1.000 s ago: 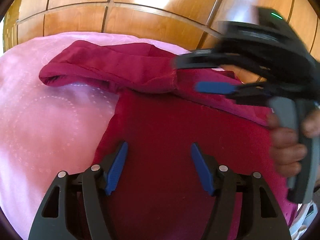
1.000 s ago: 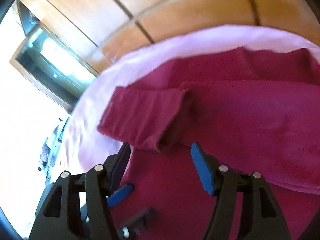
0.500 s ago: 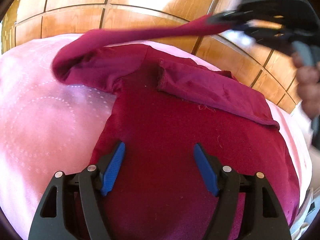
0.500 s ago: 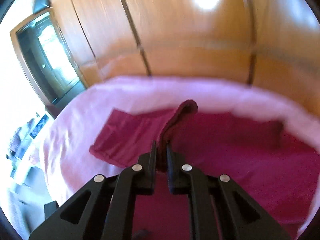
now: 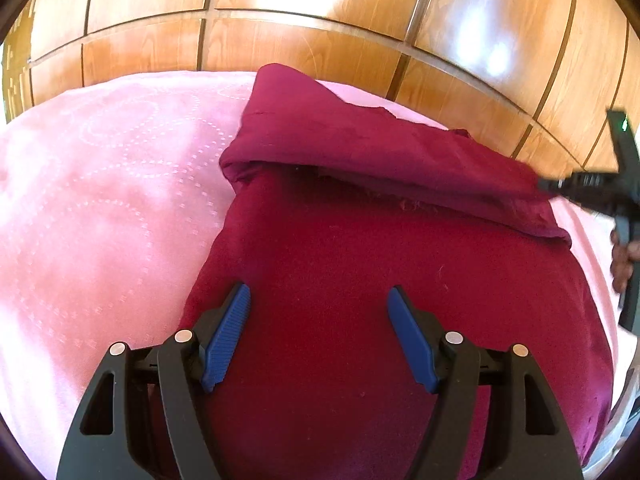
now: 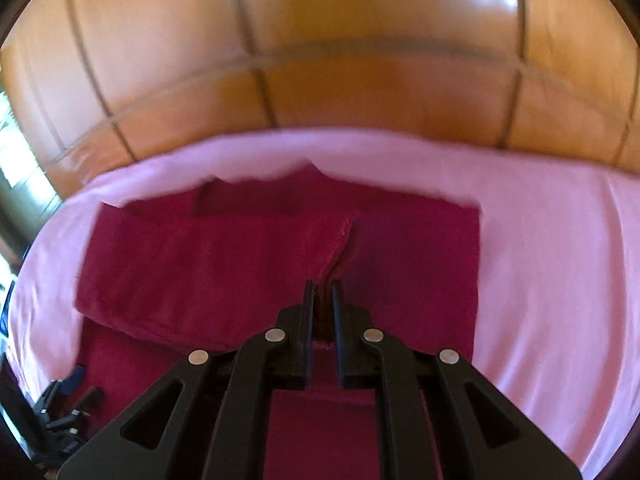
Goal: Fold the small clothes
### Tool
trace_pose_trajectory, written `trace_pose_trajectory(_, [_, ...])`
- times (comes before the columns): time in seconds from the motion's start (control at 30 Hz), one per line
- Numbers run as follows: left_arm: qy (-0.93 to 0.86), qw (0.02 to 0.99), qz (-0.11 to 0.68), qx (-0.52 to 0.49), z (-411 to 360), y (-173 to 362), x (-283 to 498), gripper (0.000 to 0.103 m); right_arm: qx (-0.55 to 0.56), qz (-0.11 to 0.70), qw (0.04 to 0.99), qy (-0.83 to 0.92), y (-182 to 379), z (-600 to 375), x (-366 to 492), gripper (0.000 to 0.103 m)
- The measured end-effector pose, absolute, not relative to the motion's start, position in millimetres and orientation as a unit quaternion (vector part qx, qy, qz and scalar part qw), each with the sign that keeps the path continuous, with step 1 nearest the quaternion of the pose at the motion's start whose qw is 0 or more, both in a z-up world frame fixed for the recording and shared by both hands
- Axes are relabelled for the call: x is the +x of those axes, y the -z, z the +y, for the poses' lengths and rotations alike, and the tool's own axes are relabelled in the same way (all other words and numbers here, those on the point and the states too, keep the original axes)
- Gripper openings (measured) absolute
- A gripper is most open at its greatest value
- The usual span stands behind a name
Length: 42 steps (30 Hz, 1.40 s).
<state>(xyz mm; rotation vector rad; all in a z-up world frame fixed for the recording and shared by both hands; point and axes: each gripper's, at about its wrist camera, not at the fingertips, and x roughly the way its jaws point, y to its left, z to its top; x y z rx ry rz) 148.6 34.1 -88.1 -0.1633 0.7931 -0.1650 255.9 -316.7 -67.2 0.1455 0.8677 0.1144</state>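
Observation:
A dark red shirt (image 5: pixel 360 264) lies on a pink bedcover (image 5: pixel 100 208). One sleeve (image 5: pixel 380 152) lies folded across the shirt's upper part. My left gripper (image 5: pixel 320 320) is open and empty, low over the shirt's lower body. My right gripper (image 6: pixel 322 292) is shut on the end of the folded sleeve (image 6: pixel 224 256), low over the shirt (image 6: pixel 416 264). The right gripper also shows at the right edge of the left wrist view (image 5: pixel 592 188). The left gripper shows at the lower left of the right wrist view (image 6: pixel 68 404).
Glossy wooden panels (image 5: pixel 320 28) rise behind the bed. The pink cover (image 6: pixel 560 264) spreads wide to the right of the shirt in the right wrist view. A bright doorway area (image 6: pixel 12 140) shows at the far left.
My right gripper has carried the sleeve across the shirt to the right and lowered it, so the sleeve now lies folded over the upper body. The left gripper has stayed put and open.

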Motion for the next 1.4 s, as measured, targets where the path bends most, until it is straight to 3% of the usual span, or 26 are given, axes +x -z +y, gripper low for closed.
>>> trace_pose_trajectory(0.23, [0.09, 0.896, 0.428, -0.079, 39.7, 70.5, 154.5, 0.07, 0.12, 0.43, 0.894, -0.047, 92.0, -344.2, 255.1, 0.007])
trace_pose_trajectory(0.4, [0.089, 0.909, 0.391, -0.113, 59.2, 35.5, 164.1, 0.07, 0.128, 0.392, 0.91, -0.037, 70.9, -361.9, 234.1, 0.041])
trace_pose_trajectory(0.53, [0.087, 0.919, 0.367, -0.116, 60.9, 17.9, 189.8, 0.07, 0.12, 0.366, 0.921, -0.064, 54.1, -347.3, 228.9, 0.046])
trace_pose_trajectory(0.67, [0.091, 0.921, 0.36, -0.114, 52.6, 9.8, 222.3, 0.066, 0.088, 0.369, 0.922, -0.074, 55.6, -324.0, 240.6, 0.058])
trace_pose_trajectory(0.83, [0.104, 0.921, 0.362, -0.104, 36.0, 8.3, 271.8, 0.06, 0.067, 0.379, 0.922, -0.051, 74.3, -319.2, 261.9, 0.06])
trace_pose_trajectory(1.0, [0.096, 0.908, 0.394, -0.104, 28.4, 32.9, 327.7, 0.06, 0.056, 0.402, 0.913, -0.042, 103.4, -321.5, 276.5, 0.078])
trace_pose_trajectory(1.07, [0.073, 0.902, 0.414, -0.101, 33.8, 50.3, 346.0, 0.059, 0.074, 0.393, 0.915, -0.051, 110.1, -327.1, 275.4, 0.08])
trace_pose_trajectory(1.1, [0.05, 0.893, 0.433, -0.113, 44.0, 68.5, 355.7, 0.051, 0.077, 0.391, 0.916, -0.053, 110.1, -328.3, 274.3, 0.08])
trace_pose_trajectory(1.17, [0.05, 0.892, 0.423, -0.152, 60.3, 81.6, 356.9, 0.047, 0.068, 0.388, 0.917, -0.056, 112.9, -325.2, 274.5, 0.084])
trace_pose_trajectory(1.4, [0.015, 0.901, 0.424, -0.093, 45.4, 63.6, 338.9, 0.049, 0.062, 0.387, 0.918, -0.056, 117.3, -324.9, 276.2, 0.088])
